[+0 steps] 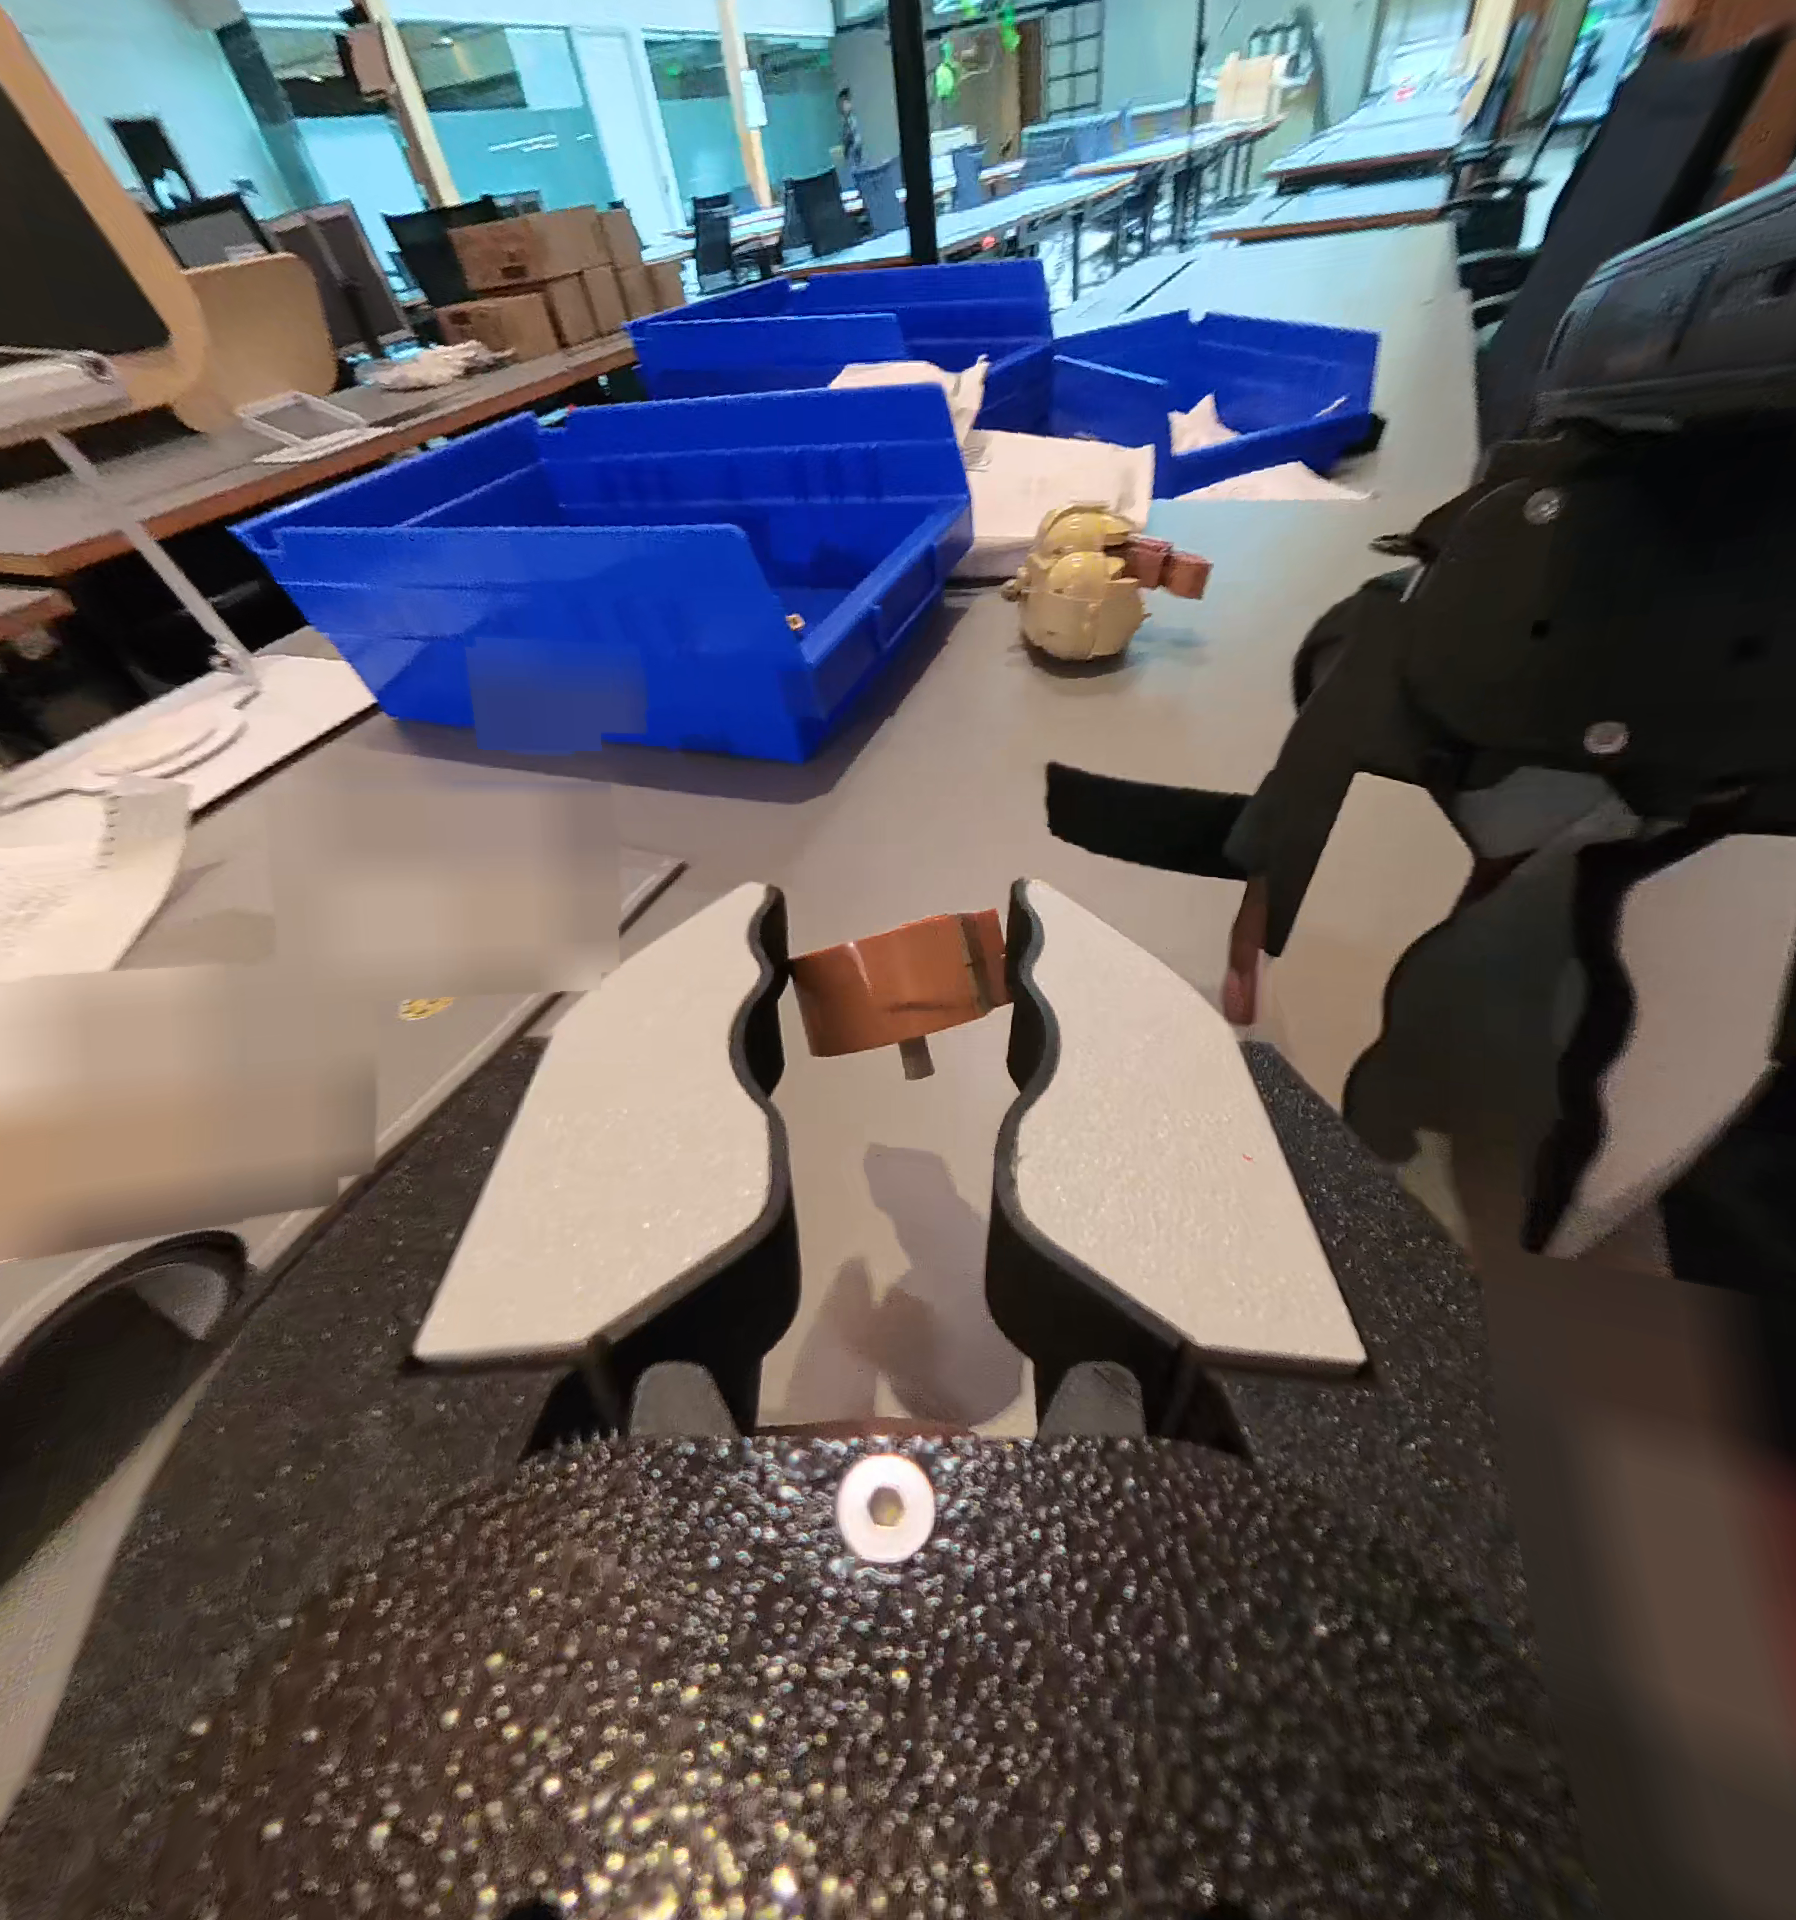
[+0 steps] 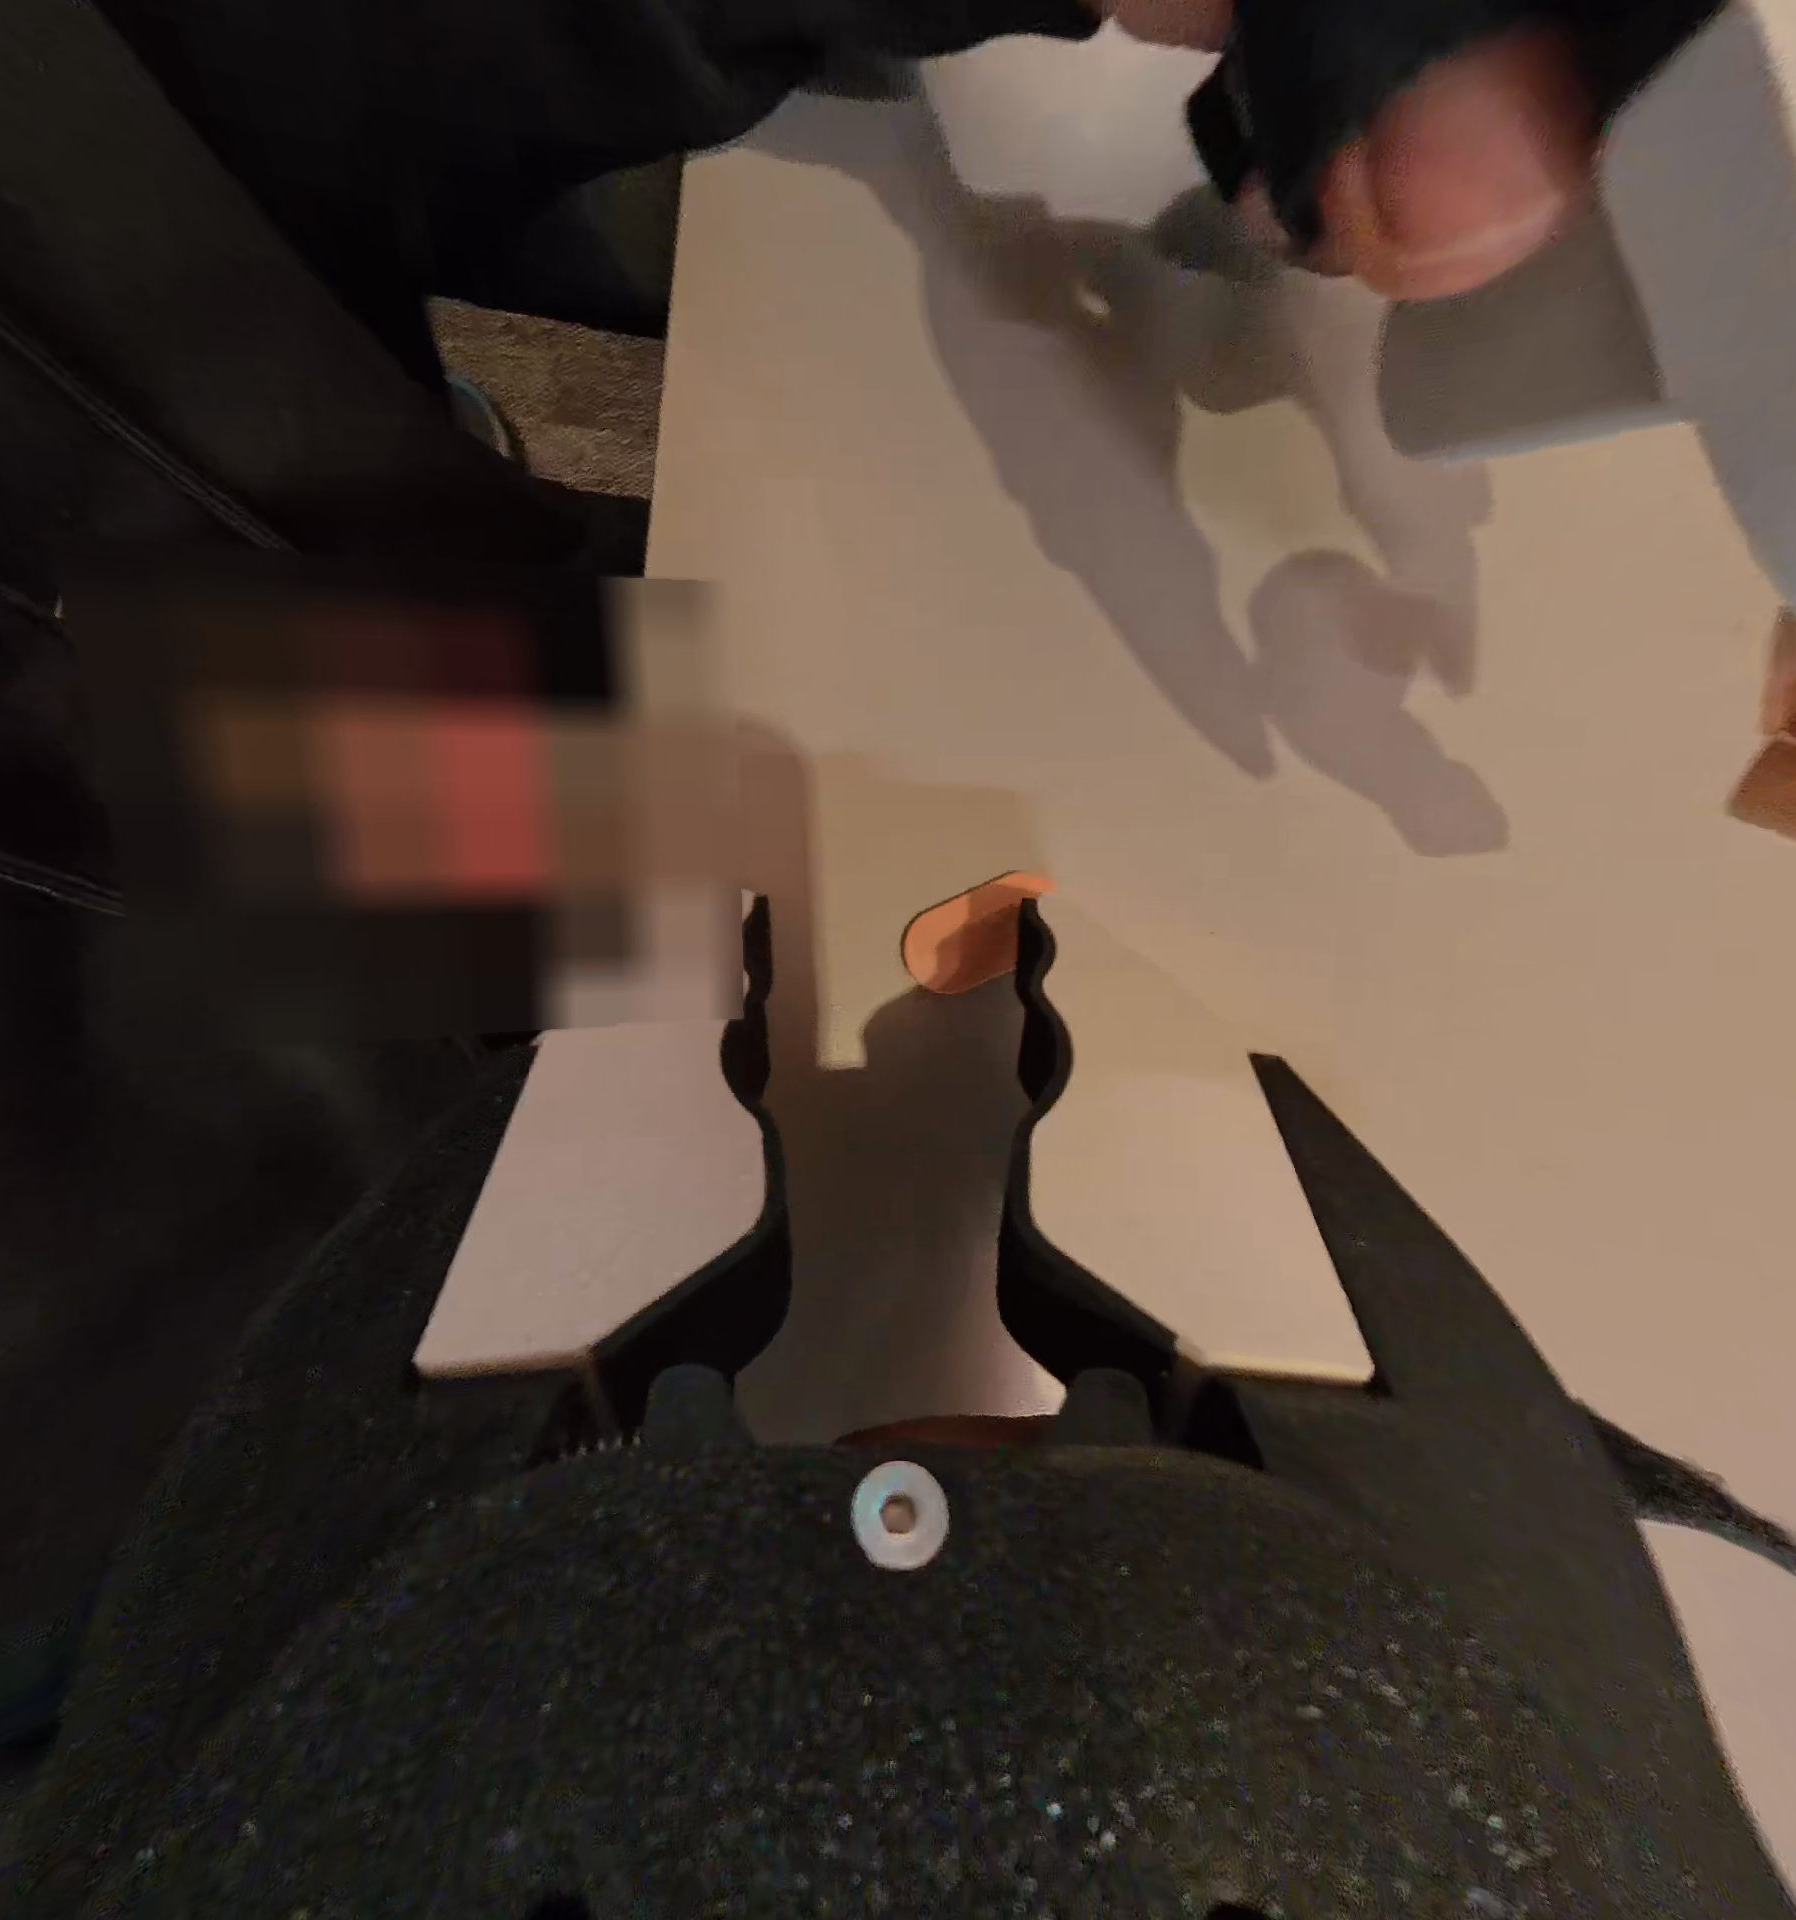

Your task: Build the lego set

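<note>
- Left tongs [image 1: 899,987] are clamping a brown cylindrical part [image 1: 899,992] (stub pin underneath), both pads pressing; best keeping it level.
- Right tongs [image 2: 889,966] are gaping above the worktop [image 2: 1237,987], an orange piece [image 2: 961,940] beside 1 fingertip.

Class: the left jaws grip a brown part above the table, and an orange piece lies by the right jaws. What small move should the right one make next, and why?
Probably shift the right gripper slightly right to centre on the orange piece: the piece lies on the table against one fingertip, with a clear gap to the other.
</note>
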A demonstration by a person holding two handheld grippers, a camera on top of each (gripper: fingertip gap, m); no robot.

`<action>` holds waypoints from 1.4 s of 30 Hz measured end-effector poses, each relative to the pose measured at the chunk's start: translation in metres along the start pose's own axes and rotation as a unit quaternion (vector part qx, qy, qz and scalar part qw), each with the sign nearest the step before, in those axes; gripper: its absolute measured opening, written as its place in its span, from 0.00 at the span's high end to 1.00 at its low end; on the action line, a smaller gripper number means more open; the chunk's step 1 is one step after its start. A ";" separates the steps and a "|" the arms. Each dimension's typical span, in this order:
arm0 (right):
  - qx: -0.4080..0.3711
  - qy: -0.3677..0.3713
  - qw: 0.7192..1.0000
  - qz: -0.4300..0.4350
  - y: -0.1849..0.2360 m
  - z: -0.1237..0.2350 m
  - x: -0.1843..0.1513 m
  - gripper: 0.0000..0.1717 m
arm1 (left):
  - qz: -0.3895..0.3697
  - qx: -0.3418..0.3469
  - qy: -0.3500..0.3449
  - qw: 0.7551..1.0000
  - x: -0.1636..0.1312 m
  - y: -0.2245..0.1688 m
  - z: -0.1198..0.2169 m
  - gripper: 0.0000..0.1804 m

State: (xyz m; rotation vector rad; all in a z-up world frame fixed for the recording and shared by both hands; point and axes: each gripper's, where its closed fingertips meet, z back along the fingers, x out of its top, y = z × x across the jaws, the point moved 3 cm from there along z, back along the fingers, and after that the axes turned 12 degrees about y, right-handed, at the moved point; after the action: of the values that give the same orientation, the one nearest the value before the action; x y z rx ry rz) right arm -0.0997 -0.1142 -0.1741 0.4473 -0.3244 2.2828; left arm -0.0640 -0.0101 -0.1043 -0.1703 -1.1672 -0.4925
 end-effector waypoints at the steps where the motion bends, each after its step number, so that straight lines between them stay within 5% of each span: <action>1: -0.012 -0.002 1.000 -0.004 -0.001 0.000 0.000 0.73 | 0.001 -0.007 -0.005 1.000 -0.001 -0.002 0.001 0.78; 8: -0.024 -0.018 0.999 -0.018 -0.004 0.001 -0.002 0.61 | 0.016 -0.013 -0.038 0.999 -0.001 -0.003 0.013 0.78; 13: 0.011 -0.014 0.999 -0.026 0.006 -0.002 0.000 0.63 | 0.002 0.000 -0.021 1.000 -0.007 -0.007 0.011 0.78; 19: 0.021 -0.021 1.000 -0.003 0.013 -0.002 0.003 0.81 | -0.042 0.021 -0.008 0.999 -0.009 -0.016 0.007 0.78; 26: 0.003 -0.019 1.000 0.006 0.007 0.001 -0.003 0.86 | -0.054 0.031 0.002 0.998 -0.010 -0.017 0.005 0.78; 29: -0.004 -0.006 1.000 -0.026 0.008 0.001 -0.003 0.74 | -0.054 0.033 0.003 0.998 -0.010 -0.017 0.004 0.78; 35: -0.075 0.011 0.987 -0.143 0.014 0.005 -0.005 0.77 | -0.054 0.038 0.002 0.998 -0.010 -0.016 0.004 0.78; 42: -0.126 -0.049 0.953 -0.270 0.027 0.005 0.006 0.76 | -0.060 0.044 0.010 0.997 -0.011 -0.017 0.002 0.78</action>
State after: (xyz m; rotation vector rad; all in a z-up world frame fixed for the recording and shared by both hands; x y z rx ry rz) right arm -0.1226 -0.1301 -0.1697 0.4511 -0.4725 1.6645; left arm -0.0766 -0.0210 -0.1152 -0.0180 -1.1822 -0.5463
